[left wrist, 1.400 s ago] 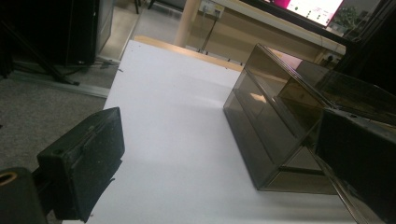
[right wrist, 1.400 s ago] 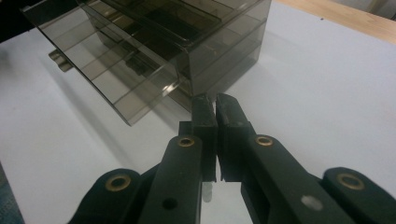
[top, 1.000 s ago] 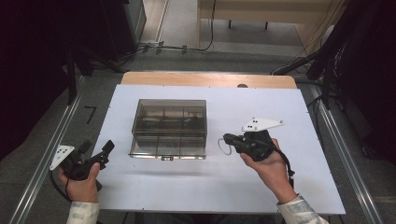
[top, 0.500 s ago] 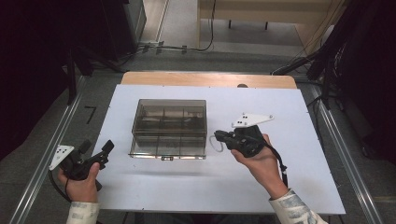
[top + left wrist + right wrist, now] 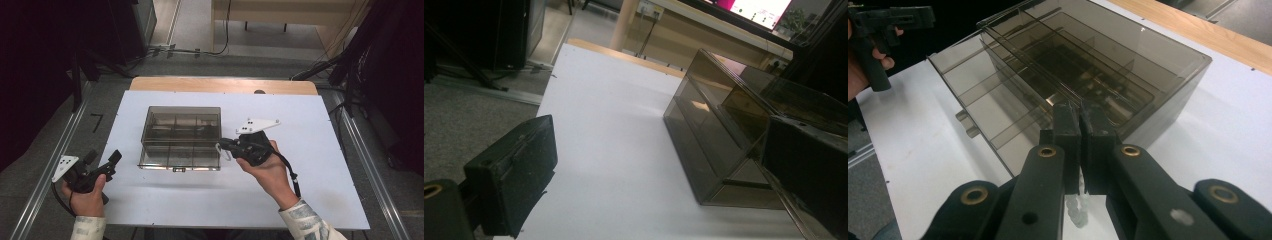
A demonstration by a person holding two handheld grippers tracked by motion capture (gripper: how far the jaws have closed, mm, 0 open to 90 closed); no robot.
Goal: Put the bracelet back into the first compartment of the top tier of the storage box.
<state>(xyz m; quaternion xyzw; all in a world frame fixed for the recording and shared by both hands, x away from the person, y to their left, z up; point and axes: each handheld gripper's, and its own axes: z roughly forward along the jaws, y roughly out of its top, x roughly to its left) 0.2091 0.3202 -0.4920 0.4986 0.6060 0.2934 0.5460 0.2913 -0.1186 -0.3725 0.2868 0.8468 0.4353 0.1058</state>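
A smoked see-through box point(image 5: 181, 137) with several inner compartments stands on the white table sheet point(image 5: 300, 125). My right gripper point(image 5: 223, 146) is at the box's front right corner, with its tip almost touching the wall. In the right gripper view the box point(image 5: 1088, 60) is just beyond my right gripper point(image 5: 1080, 112), whose jaws are pressed together on a small whitish piece point(image 5: 1076, 206) that hangs below them. My left gripper point(image 5: 107, 165) is held at the table's left edge, apart from the box, and stands open. In the left gripper view my left gripper point(image 5: 659, 170) has nothing between its jaws, and the box point(image 5: 724, 130) lies ahead on the right.
A bare wooden strip point(image 5: 225, 85) runs along the table's far edge. Metal rails point(image 5: 55, 165) flank both sides. Dark equipment and cables point(image 5: 350, 60) stand on the floor behind. The white sheet has free room in front of the box and to its right.
My right gripper has moved left, from the open sheet up to the box's right front corner. The left gripper has stayed put.
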